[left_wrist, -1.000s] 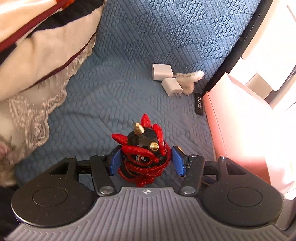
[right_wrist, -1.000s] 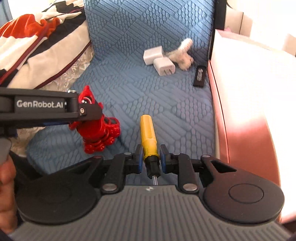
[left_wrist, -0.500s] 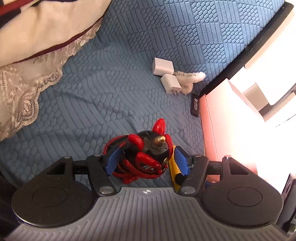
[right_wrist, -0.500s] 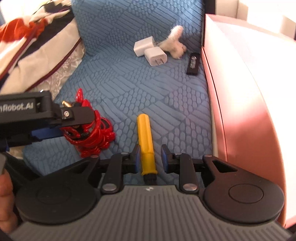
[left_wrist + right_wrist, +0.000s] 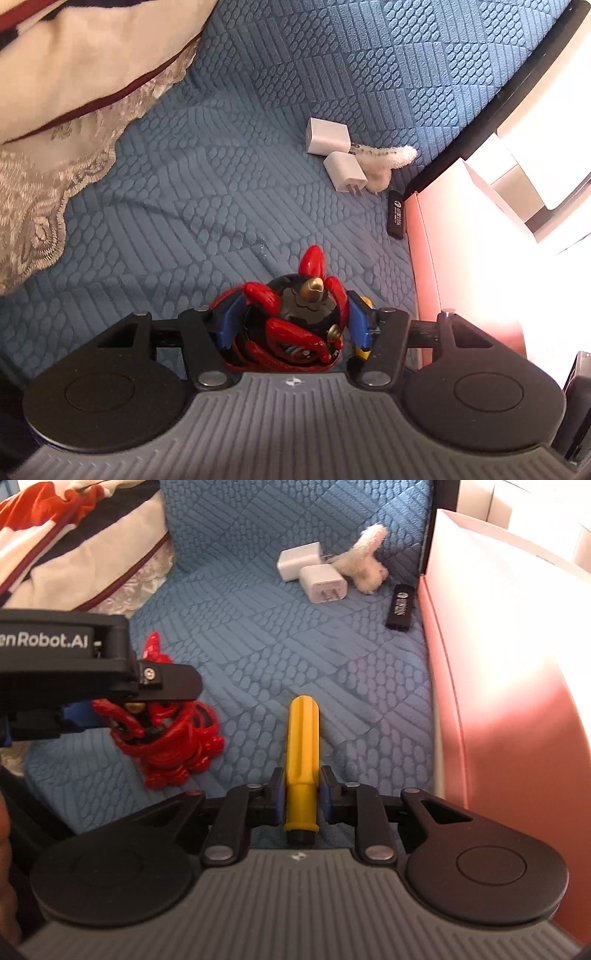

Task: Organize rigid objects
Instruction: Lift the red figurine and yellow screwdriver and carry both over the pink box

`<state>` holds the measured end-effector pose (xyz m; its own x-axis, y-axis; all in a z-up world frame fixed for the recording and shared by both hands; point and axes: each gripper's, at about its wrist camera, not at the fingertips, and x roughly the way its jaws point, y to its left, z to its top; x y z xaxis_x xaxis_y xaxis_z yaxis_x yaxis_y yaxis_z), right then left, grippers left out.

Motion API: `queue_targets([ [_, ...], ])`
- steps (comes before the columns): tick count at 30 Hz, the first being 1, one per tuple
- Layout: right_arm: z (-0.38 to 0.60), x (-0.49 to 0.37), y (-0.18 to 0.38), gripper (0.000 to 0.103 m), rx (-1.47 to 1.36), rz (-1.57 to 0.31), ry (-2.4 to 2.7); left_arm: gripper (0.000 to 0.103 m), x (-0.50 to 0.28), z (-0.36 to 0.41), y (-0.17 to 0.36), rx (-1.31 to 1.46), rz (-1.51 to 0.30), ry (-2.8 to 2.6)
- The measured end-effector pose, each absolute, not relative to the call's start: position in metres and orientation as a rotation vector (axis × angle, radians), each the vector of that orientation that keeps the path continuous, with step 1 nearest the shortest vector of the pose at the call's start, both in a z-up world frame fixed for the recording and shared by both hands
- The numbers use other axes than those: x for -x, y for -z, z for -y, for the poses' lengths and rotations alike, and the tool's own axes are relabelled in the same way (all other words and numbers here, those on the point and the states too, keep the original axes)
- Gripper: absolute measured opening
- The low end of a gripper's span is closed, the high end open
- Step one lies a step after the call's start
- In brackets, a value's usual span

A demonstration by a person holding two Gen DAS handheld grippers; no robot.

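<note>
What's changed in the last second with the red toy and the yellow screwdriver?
The left gripper tipped the red toy forward. The yellow screwdriver slid deeper between the right gripper fingers. Both stayed gripped; the chargers and black stick stayed put.

This looks like a bedroom in a home. A blue quilted bed cover (image 5: pixel 258 155) with a stitched geometric pattern fills most of both views. At the upper left of the frame lies a bunched blanket (image 5: pixel 66 546) in cream, red and black, with a lace-trimmed edge (image 5: pixel 40 192). Household odds and ends lie on the cover at the upper right: two white phone chargers (image 5: pixel 314 572), a fluffy white toy (image 5: pixel 365 565) and a small black stick (image 5: pixel 400 605). A pink box (image 5: pixel 498 701) stands along the right edge.
</note>
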<state>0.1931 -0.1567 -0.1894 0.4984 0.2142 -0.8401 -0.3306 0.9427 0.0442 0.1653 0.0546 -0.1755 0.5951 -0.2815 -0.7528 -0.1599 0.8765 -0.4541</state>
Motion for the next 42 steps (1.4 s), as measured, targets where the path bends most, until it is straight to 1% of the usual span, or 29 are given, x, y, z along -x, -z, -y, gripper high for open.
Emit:
queue_targets([
  [8, 0.163, -0.199, 0.181, 0.023, 0.127, -1.023, -0.315, 0.063, -0.165, -0.059, 0.170, 0.495, -0.933, 0.076],
  [13, 0.166, -0.196, 0.162, 0.022, 0.150, -1.001, -0.285, 0.063, -0.156, -0.069, 0.166, 0.548, -0.935, 0.070],
  [18, 0.170, -0.192, 0.142, 0.022, 0.154, -0.991, -0.308, 0.063, -0.147, -0.064, 0.153, 0.555, -0.913, 0.085],
  [26, 0.182, -0.179, 0.108, 0.021, 0.137, -0.949, -0.317, 0.063, -0.129, -0.056, 0.119, 0.581, -0.859, 0.082],
  [35, 0.204, -0.173, 0.069, 0.021, 0.093, -0.879, -0.336, 0.063, -0.134, -0.043, 0.077, 0.534, -0.812, 0.076],
  [42, 0.223, -0.175, 0.028, 0.021, 0.077, -0.810, -0.352, 0.063, -0.145, -0.014, 0.031, 0.500, -0.762, 0.113],
])
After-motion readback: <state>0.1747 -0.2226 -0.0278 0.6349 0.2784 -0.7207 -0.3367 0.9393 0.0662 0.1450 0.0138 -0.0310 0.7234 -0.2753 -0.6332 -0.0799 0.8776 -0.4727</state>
